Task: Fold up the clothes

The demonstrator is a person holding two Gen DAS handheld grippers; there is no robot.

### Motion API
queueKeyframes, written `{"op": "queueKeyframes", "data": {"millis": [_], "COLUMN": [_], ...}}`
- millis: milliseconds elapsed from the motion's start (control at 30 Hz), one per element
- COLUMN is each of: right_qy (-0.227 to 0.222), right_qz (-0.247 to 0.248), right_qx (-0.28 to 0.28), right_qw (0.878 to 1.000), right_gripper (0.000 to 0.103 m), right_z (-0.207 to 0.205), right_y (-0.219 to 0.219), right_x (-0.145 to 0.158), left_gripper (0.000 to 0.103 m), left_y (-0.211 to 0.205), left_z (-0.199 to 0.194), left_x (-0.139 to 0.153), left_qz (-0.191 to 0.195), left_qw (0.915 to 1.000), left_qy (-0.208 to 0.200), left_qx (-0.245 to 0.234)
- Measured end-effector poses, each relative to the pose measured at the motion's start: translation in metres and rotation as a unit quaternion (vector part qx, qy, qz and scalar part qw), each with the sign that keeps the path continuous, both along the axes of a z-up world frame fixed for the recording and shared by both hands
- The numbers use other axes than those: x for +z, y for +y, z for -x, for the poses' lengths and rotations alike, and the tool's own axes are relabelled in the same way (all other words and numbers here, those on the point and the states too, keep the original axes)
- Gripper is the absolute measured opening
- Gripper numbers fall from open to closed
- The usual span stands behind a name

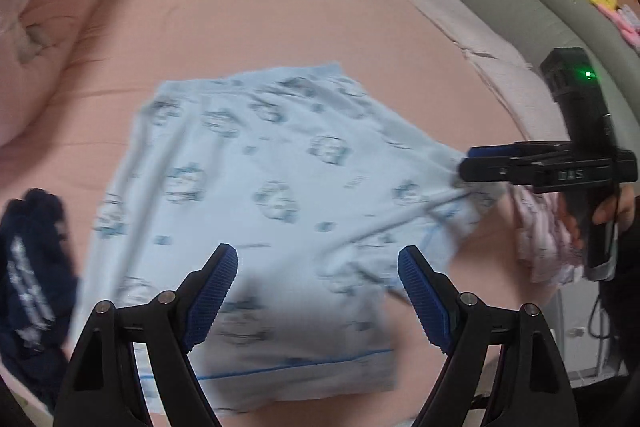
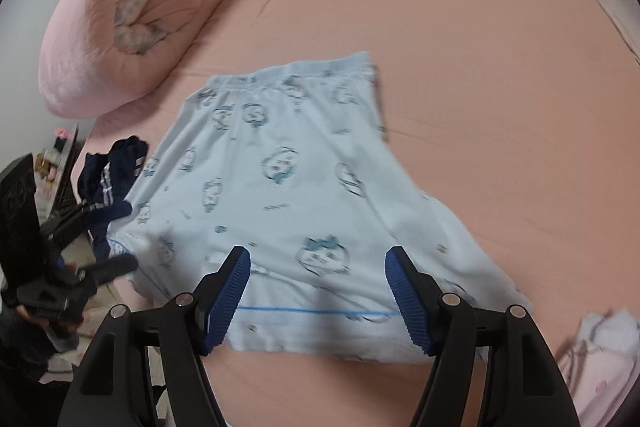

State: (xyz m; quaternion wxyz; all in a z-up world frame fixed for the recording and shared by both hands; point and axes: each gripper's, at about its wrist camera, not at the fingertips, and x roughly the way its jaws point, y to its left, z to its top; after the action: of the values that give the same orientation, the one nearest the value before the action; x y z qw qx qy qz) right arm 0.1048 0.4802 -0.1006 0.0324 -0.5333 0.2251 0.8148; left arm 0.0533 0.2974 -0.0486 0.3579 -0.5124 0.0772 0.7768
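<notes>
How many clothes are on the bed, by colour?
Light blue: 1, the shorts
Navy: 1, the crumpled garment
Pale pink: 1, the bundle at the bed's edge
Total: 3

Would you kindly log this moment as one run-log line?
task: fold clothes | shorts: flat on bed | left gripper: open, above hem | right gripper: open, above hem | fold: not begun

Pale blue shorts (image 2: 288, 195) with darker blue cartoon faces, on a plain salmon-pink sheet (image 2: 480, 47).
</notes>
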Motion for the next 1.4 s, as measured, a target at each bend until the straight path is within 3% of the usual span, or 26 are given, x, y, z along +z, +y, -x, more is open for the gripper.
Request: {"op": "queueKeyframes", "data": {"millis": [167,233,333,400,533,633,800,1067,1400], "right_qy": [-0.003,0.018,0.055,0.058,0.048,0.034,0.011,-0.038,-0.063], "right_qz": [-0.013,-0.004,0.015,-0.007,-0.138,-0.179,-0.245,-0.293,-0.327], "right_qx": [-0.06,-0.093,-0.132,-0.133,-0.097,-0.084,-0.065,-0.044,0.028], "right_qw": [0.998,0.996,0.99,0.989,0.984,0.98,0.967,0.954,0.942], "right_gripper": [0.07,0.07,0.07,0.07,0.07,0.07,0.07,0.07,0.07], "right_z": [-0.029,-0.043,-0.061,-0.068,-0.074,-0.084,-0.099,-0.094,-0.091], "right_y": [0.018,0.025,0.034,0.036,0.034,0.038,0.043,0.039,0.029], "right_x": [-0.007,-0.007,-0.004,-0.001,0.014,0.01,0.004,-0.023,-0.05], "left_gripper": [0.082,0.082,0.082,0.082,0.082,0.082,0.082,0.082,0.086], "left_y": [0.02,0.023,0.021,0.022,0.035,0.045,0.042,0.034,0.039], "left_z": [-0.021,-0.029,-0.041,-0.049,-0.071,-0.089,-0.089,-0.078,-0.092], "left_x": [-0.014,-0.016,-0.015,-0.017,-0.03,-0.041,-0.056,-0.07,-0.087], "left_qz": [0.004,-0.005,-0.025,-0.027,0.008,0.041,0.039,0.025,0.036], "left_qw": [0.9999,0.9999,0.9995,0.9987,0.9965,0.9923,0.9933,0.9942,0.9858], "left_qy": [-0.011,-0.01,0.013,0.031,0.081,0.116,0.109,0.09,0.153], "left_qx": [-0.007,-0.001,0.016,0.03,0.014,-0.014,0.006,0.054,0.059]}}
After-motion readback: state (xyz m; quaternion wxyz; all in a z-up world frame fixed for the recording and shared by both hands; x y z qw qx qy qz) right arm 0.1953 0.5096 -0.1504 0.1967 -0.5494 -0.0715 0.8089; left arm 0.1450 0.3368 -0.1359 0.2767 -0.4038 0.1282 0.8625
